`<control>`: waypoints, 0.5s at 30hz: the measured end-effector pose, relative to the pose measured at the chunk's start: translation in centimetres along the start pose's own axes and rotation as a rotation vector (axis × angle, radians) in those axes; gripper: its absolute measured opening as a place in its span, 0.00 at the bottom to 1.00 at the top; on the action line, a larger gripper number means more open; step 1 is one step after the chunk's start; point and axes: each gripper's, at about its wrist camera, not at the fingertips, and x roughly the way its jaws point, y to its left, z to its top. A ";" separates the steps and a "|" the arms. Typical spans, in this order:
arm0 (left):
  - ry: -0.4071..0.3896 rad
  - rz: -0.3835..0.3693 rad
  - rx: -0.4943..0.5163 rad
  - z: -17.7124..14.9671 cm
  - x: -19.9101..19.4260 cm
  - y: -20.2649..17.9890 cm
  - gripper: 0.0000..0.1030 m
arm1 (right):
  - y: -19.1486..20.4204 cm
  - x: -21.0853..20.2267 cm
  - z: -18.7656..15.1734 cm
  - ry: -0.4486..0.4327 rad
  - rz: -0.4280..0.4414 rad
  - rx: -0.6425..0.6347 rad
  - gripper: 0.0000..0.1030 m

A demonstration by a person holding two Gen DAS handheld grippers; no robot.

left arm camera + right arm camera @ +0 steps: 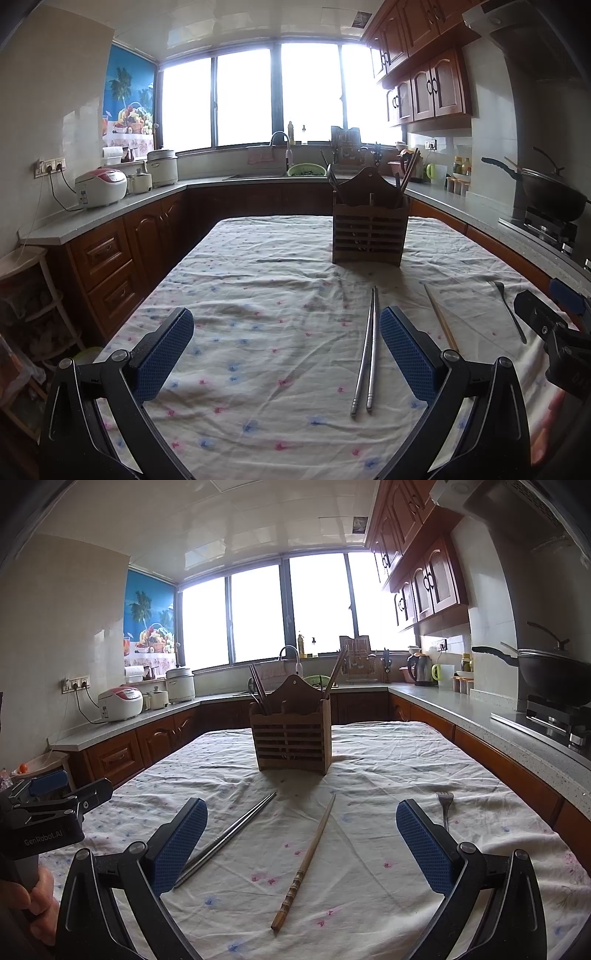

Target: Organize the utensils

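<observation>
A wooden slatted utensil holder (370,230) (291,734) stands upright at the far middle of the table, with chopsticks and a spoon in it. A pair of metal chopsticks (367,350) (229,838) lies on the cloth. A single wooden chopstick (441,319) (308,860) lies to their right. A metal fork (509,310) (445,806) lies further right. My left gripper (286,350) is open and empty above the cloth, with the metal chopsticks just inside its right finger. My right gripper (301,842) is open and empty, with the wooden chopstick between its fingers.
The table has a white flowered cloth (258,295) (388,775). Wooden cabinets and a grey counter (122,206) run around it on three sides. Rice cookers (101,186) stand at left, a wok (554,672) on the stove at right, a sink (284,173) under the window.
</observation>
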 end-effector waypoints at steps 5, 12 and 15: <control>0.001 -0.001 0.000 0.1 0.0 0.0 1.00 | 0.0 0.0 0.1 0.001 0.000 0.002 1.00; 0.005 -0.005 -0.002 0.1 0.1 0.0 1.00 | -0.1 0.0 0.1 0.000 0.002 0.004 1.00; 0.007 -0.010 -0.006 0.2 0.3 0.0 1.00 | -0.1 0.0 0.3 0.003 0.002 0.007 1.00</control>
